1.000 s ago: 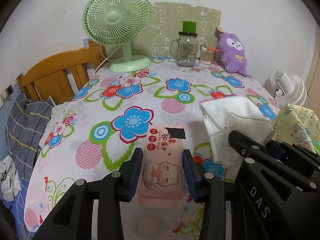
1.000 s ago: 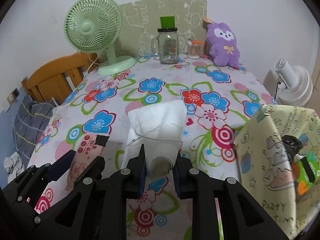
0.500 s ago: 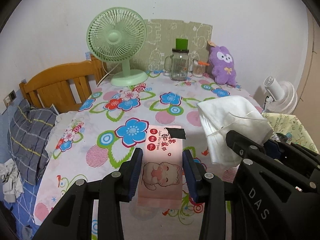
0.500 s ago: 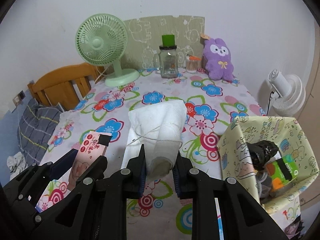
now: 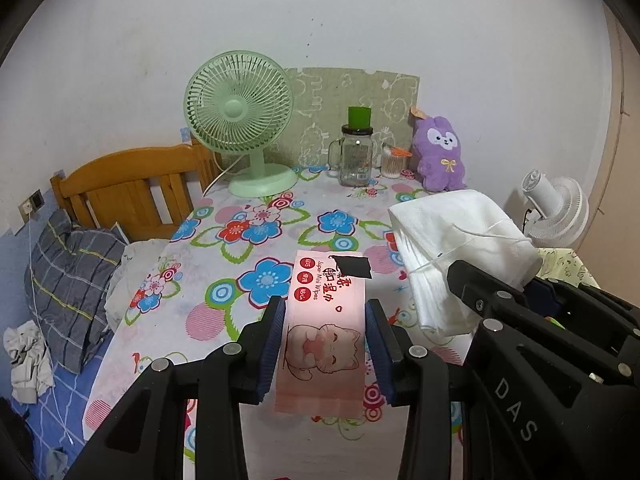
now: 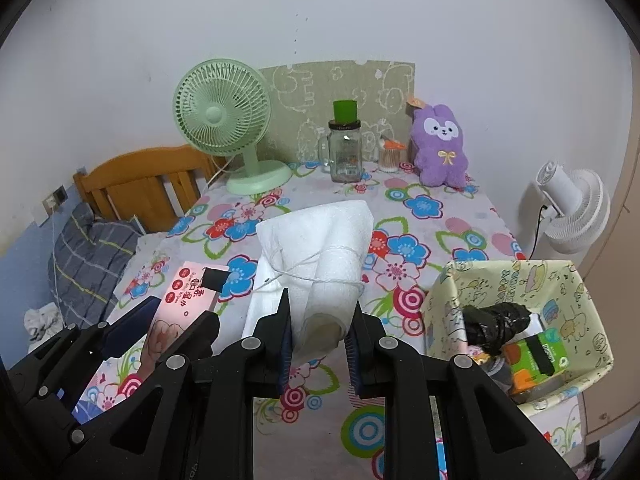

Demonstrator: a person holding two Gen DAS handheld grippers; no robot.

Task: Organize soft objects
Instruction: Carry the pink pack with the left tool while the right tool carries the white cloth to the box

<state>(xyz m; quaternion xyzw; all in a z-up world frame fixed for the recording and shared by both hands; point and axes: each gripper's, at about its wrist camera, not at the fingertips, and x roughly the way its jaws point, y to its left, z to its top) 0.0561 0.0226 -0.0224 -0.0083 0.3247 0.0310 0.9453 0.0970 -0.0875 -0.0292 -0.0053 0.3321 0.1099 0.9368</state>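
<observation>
Above the near edge of the flowered tabletop we see both claws higher than a second ago, the cloth's pattern smaller and farther below. The left gripper is clamped on the pink wet-wipes pack, lifted clear of the table as before. Just to its right, the right gripper pinches the rolled white cloth bundle, tied with thread, also in the air. More of the yellow patterned box at the near right corner now shows, with a black wrapped item and a green carton inside. The green fan, glass jar and purple plush stand along the far edge, unmoved.
</observation>
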